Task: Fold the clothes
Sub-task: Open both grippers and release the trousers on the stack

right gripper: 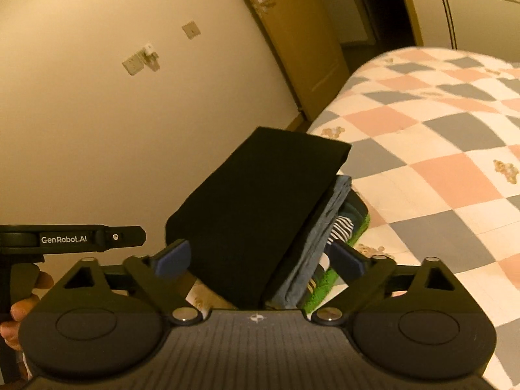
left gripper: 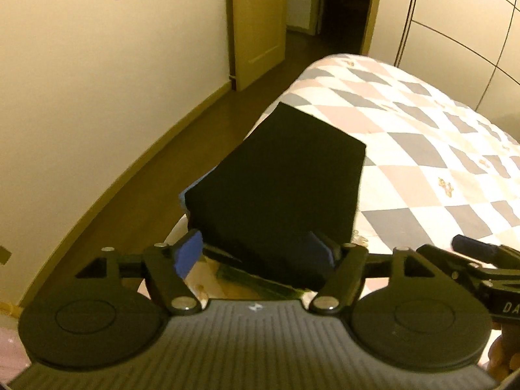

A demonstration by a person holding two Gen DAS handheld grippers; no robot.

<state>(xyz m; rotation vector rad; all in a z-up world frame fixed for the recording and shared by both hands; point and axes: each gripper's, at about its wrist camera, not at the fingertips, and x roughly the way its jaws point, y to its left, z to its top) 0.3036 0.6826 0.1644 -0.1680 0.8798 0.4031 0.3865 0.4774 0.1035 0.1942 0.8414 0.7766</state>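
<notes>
A bedroom with cream walls, a wooden door and a bed [right gripper: 438, 169] under a checked quilt of pink, grey and white. At the bed's near edge a folded black garment [right gripper: 256, 201] sits on top of a stack of folded clothes [right gripper: 328, 240], with blue, striped and green layers showing beneath it in the right wrist view. The left tongs [left gripper: 256, 252] stand spread with the black garment's near end between the blue pads, not pinched; the right tongs [right gripper: 260, 258] are spread wide and hold nothing either. The step looks like setting down a finished fold, so both should pull back straight and level, without dragging the top layer askew. The left device's side reads "GenRobot.AI" in the right wrist view.
</notes>
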